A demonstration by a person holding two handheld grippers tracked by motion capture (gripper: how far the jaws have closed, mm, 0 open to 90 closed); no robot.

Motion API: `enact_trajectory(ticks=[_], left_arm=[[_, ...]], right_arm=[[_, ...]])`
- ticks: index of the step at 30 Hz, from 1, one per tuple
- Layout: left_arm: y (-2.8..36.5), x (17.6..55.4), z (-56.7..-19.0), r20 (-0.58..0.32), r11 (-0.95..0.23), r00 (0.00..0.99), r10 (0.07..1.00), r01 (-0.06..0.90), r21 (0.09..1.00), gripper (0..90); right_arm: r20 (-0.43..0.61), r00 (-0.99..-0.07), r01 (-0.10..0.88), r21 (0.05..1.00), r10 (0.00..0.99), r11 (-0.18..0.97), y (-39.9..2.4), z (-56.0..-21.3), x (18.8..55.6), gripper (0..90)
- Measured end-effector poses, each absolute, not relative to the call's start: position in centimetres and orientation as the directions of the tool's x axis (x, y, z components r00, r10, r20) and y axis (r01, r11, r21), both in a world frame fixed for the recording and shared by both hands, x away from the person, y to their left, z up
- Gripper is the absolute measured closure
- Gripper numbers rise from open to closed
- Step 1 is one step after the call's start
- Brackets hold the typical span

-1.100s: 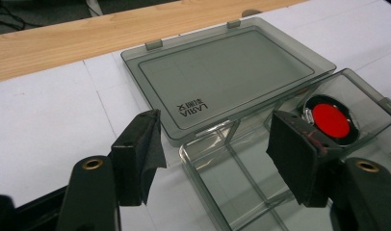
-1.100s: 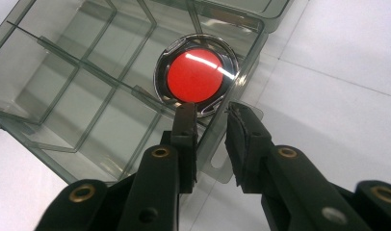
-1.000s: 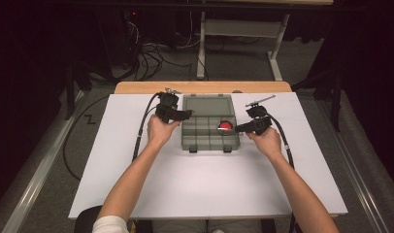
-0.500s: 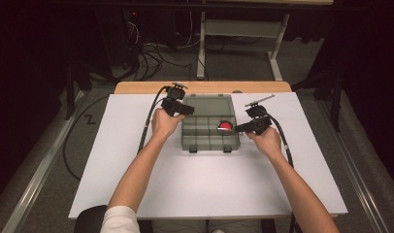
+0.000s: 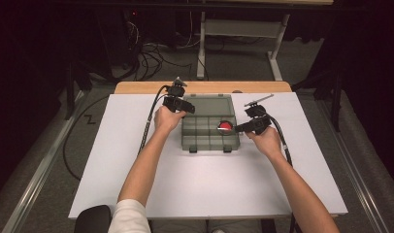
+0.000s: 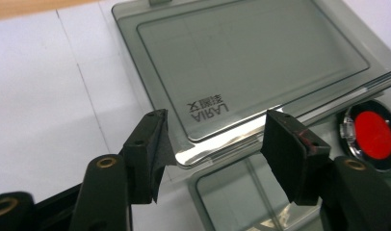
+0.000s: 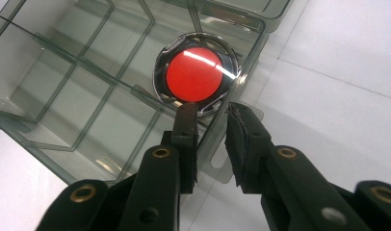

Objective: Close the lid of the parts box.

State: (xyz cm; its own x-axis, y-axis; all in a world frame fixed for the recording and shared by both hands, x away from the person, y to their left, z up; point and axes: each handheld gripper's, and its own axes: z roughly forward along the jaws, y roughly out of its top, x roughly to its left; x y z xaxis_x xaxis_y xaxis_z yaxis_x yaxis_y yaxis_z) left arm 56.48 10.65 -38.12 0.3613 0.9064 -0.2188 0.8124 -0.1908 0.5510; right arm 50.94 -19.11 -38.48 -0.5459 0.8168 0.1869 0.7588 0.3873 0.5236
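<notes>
A smoky clear organiser box (image 5: pixel 209 131) sits near the middle of the white tabletop (image 5: pixel 205 179), toward its 12 o'clock edge, with its lid (image 5: pixel 208 106) laid open flat on the far side. In one compartment at the box's 3 o'clock side rests a round red disc in a shiny metal rim (image 5: pixel 225 126).

The left tongs (image 5: pixel 184 108) are at the box's 10 o'clock corner. In the left gripper view the tongs (image 6: pixel 215 147) stand spread wide, released, with the near corner of the lid (image 6: pixel 241 72) between the pads and neither pad pressing on it; the disc (image 6: pixel 374 134) shows at 3 o'clock of that view.

The right tongs (image 5: pixel 239 128) reach in from the box's 3 o'clock side. In the right gripper view the tongs (image 7: pixel 210 122) are parted narrowly, straddling the clear side wall of the box (image 7: pixel 78 110), one tip inside and one outside, just below the disc (image 7: pixel 193 73). I cannot tell whether the pads actually pinch the wall.
</notes>
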Motion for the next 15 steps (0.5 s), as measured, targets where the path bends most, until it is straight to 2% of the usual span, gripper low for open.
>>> enact_trajectory(ticks=[15], left_arm=[[11.7, 57.7, -39.6, -0.312, -0.116, 0.309, 0.898, 0.852, 0.511, 43.4]], right_arm=[[0.186, -0.543, 0.76, 0.522, 0.819, 0.386, -19.1, -38.5, 50.9, 76.0]])
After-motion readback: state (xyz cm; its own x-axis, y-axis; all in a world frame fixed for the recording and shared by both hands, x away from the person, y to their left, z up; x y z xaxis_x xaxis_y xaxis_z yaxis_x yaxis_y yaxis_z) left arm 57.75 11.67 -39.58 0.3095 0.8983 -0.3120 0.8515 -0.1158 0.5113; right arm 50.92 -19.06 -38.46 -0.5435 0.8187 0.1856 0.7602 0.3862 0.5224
